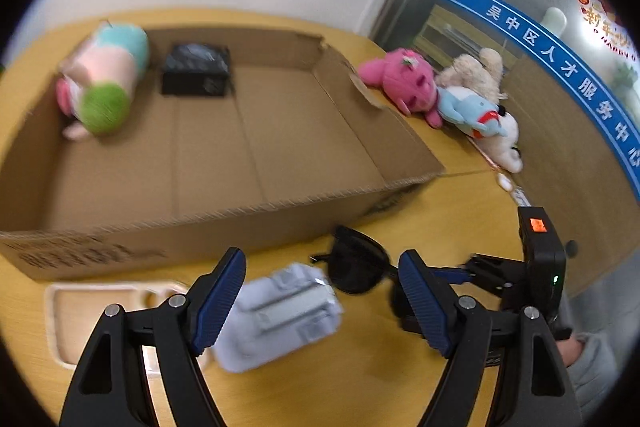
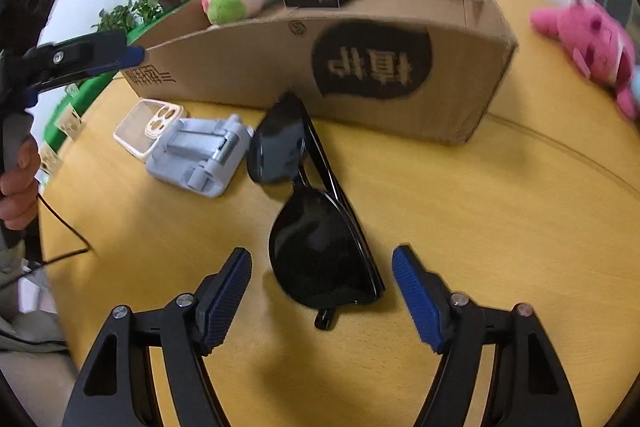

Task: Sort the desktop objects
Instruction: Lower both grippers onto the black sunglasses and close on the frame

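Black sunglasses (image 2: 316,227), light, rigid, scratch-prone, best pinched across frame; right tool (image 2: 322,291) open astride, left tool (image 1: 322,301) open.

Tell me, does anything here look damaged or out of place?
Yes: the cardboard box has a torn, ragged corner flap near the pink plush toy. Nothing else looks damaged.

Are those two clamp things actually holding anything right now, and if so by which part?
Nothing is held. The left gripper hangs open over the pale blue-grey folding phone stand; the right gripper straddles the black plastic sunglasses, fingers clear of the frame.
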{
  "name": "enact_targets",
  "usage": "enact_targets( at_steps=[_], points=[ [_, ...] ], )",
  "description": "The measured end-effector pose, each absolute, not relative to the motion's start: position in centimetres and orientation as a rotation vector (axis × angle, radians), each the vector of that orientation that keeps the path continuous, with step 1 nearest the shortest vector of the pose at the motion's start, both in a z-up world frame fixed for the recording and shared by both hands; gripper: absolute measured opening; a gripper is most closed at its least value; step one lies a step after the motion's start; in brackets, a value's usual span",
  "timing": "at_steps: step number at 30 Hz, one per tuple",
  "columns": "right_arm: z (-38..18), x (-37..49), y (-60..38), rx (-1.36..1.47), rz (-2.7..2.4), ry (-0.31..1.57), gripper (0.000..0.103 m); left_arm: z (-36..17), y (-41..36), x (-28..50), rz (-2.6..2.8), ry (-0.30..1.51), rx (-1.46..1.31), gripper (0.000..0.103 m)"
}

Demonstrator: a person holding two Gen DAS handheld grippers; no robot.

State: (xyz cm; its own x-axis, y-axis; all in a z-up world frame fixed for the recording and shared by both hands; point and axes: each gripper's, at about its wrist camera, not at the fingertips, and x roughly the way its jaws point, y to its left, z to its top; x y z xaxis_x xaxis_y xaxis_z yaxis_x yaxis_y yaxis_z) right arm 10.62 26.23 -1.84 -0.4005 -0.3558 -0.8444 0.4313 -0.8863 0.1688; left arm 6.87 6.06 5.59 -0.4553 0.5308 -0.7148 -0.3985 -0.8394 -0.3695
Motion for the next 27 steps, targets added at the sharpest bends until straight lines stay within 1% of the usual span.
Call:
enact_targets(
  at_steps=[1, 2, 6, 8, 12, 15, 19, 20, 21, 22, 25, 27],
  points=[
    [-1.8, 10.8, 26.0, 1.351, -2.304, 0.127, 0.057, 5.1, 6.5, 6.7, 2.261, -0.214, -1.218, 0.079],
    [-1.7, 10.9, 25.9, 1.349, -2.322, 0.152, 0.05, 4.6, 6.9, 6.5, 2.239, -0.226, -1.236, 0.079],
    [-1.5, 11.4, 26.6, 1.34, -2.345, 0.034, 0.042, 3.0, 9.1, 6.5, 2.126, -0.261, -1.278, 0.079],
    [-1.4, 11.7, 27.2, 1.331, -2.349, -0.069, 0.034, 2.5, 10.2, 6.3, 2.087, -0.265, -1.295, 0.079],
    [-2.0, 12.1, 29.4, 1.318, -2.343, -0.387, 0.029, 1.5, 12.4, 6.1, 2.009, -0.266, -1.325, 0.079],
    [-2.8, 12.3, 30.1, 1.309, -2.292, -0.545, 0.026, 0.2, 14.1, 6.2, 1.949, -0.262, -1.382, 0.078],
    [-3.2, 12.8, 30.4, 1.3, -2.264, -0.614, 0.024, -0.9, 14.7, 6.5, 1.933, -0.282, -1.417, 0.077],
    [-3.2, 13.0, 30.5, 1.299, -2.268, -0.612, 0.024, -1.3, 14.7, 6.4, 1.916, -0.307, -1.431, 0.074],
    [-3.1, 13.1, 30.4, 1.298, -2.268, -0.608, 0.024, -1.6, 14.7, 6.3, 1.9, -0.327, -1.448, 0.056],
    [-3.1, 13.1, 30.3, 1.299, -2.266, -0.601, 0.024, -1.8, 14.7, 6.3, 1.902, -0.327, -1.465, 0.048],
    [-2.7, 13.4, 29.5, 1.306, -2.271, -0.539, 0.024, -2.1, 14.5, 6.4, 1.923, -0.316, -1.473, 0.045],
    [-2.5, 13.7, 29.0, 1.303, -2.283, -0.504, 0.024, -2.1, 13.9, 6.4, 1.937, -0.34, -1.48, 0.039]
  ],
)
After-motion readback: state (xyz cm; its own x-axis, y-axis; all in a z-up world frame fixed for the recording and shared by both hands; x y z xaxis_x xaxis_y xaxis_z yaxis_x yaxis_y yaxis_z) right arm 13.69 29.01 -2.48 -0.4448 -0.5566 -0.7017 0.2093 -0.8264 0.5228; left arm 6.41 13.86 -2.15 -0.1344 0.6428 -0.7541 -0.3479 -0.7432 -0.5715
